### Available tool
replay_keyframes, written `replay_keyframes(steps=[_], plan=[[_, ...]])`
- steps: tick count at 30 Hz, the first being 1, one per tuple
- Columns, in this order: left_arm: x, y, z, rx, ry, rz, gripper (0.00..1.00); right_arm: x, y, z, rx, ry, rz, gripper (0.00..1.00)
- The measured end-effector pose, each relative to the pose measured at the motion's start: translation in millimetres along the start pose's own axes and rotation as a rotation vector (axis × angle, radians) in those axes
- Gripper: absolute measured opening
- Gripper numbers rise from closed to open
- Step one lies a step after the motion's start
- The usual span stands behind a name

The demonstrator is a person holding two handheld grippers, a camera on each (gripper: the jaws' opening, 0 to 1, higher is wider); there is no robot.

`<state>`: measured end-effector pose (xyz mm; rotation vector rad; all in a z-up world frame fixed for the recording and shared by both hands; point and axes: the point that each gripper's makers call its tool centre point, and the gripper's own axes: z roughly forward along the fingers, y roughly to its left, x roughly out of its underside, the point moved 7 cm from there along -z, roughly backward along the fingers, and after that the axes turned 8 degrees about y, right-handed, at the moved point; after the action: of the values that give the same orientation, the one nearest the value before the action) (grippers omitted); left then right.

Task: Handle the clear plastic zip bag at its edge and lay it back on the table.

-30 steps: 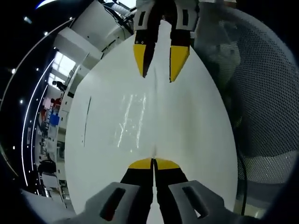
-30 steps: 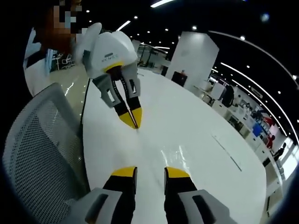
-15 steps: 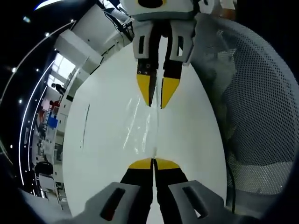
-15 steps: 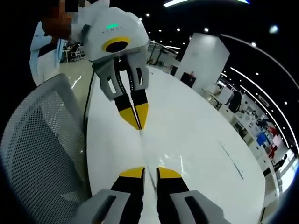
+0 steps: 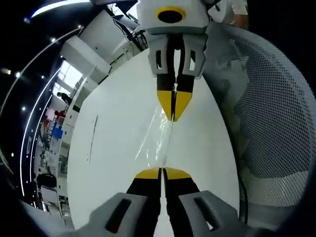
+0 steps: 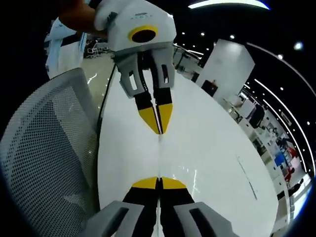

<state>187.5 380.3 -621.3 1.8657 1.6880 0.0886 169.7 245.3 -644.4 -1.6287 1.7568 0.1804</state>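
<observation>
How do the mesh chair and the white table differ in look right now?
The mesh chair is perforated, grey and curved; the white table is smooth, glossy and flat. The chair stands beside the table's edge, bare, while the table has the clear zip bag over it, stretched between both shut grippers. Both are pale.

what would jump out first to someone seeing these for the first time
Two grippers with yellow-tipped fingers face each other over a long white table, each shut on an end of a clear plastic bag stretched between them. In the left gripper view the left gripper sits at the bottom and the right gripper hangs from the top. A grey mesh chair stands along the table's side.
</observation>
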Motion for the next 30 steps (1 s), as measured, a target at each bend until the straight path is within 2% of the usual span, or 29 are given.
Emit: replay_keyframes(steps=[8, 12, 17, 30], plan=[[6.0, 3.1, 5.6, 0.005, 0.017, 0.043, 0.01, -0.6, 1.3, -0.3, -0.006, 0.007, -0.038, 0.00], [8.9, 2.3, 10.3, 0.020, 0.015, 0.054, 0.05, -2.4, 0.7, -1.2, -0.008, 0.005, -0.047, 0.00], [9.6, 1.0, 14.7, 0.035, 0.024, 0.084, 0.00, -3.4, -0.5, -0.4, -0.006, 0.003, -0.054, 0.00], [7.4, 0.3, 18.2, 0.047, 0.023, 0.090, 0.00, -1.3, -2.0, -1.5, -0.012, 0.000, -0.006, 0.00]])
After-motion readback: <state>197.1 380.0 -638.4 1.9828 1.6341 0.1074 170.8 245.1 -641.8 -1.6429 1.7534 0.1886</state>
